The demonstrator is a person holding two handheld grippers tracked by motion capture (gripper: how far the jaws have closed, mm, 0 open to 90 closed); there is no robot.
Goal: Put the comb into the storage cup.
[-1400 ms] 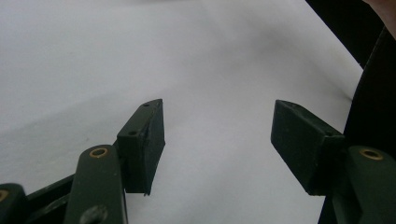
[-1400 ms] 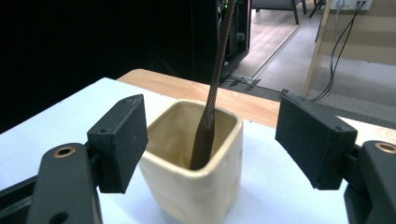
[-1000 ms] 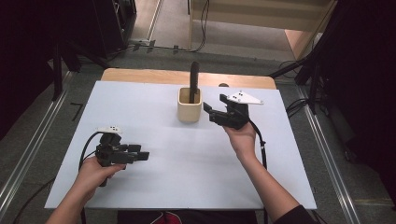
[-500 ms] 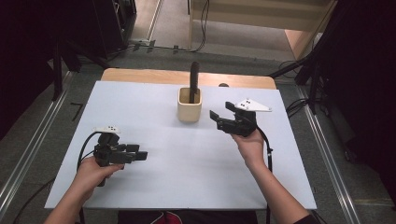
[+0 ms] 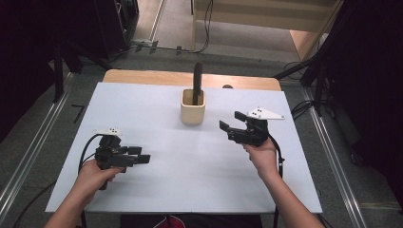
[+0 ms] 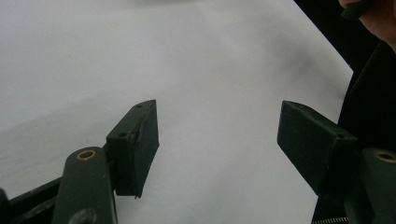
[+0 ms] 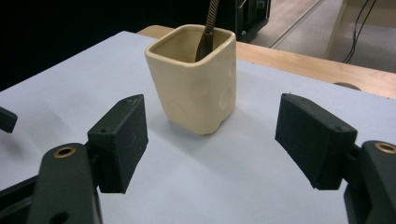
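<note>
A cream square cup (image 5: 193, 109) stands at the back middle of the white table, with a dark tool (image 5: 197, 78) upright in it. My right gripper (image 5: 229, 120) hovers to the cup's right, pointing toward it with nothing between its open jaws. In the right gripper view the cup (image 7: 194, 84) and the tool (image 7: 208, 28) sit ahead of my right gripper (image 7: 210, 140). My left gripper (image 5: 145, 156) rests low at the front left, pointing right. Its jaws have just been opening; my left gripper (image 6: 217, 140) holds nothing over bare table.
The white table top (image 5: 157, 190) has a wooden strip (image 5: 142, 77) along its back edge. Dark floor, cables and metal rails surround it. The right hand (image 6: 373, 16) appears far off in the left gripper view.
The right gripper has drawn back from the cup, toward the right and the near side, and a little lower. The left gripper's jaws stand slightly wider; that hand has stayed put.
</note>
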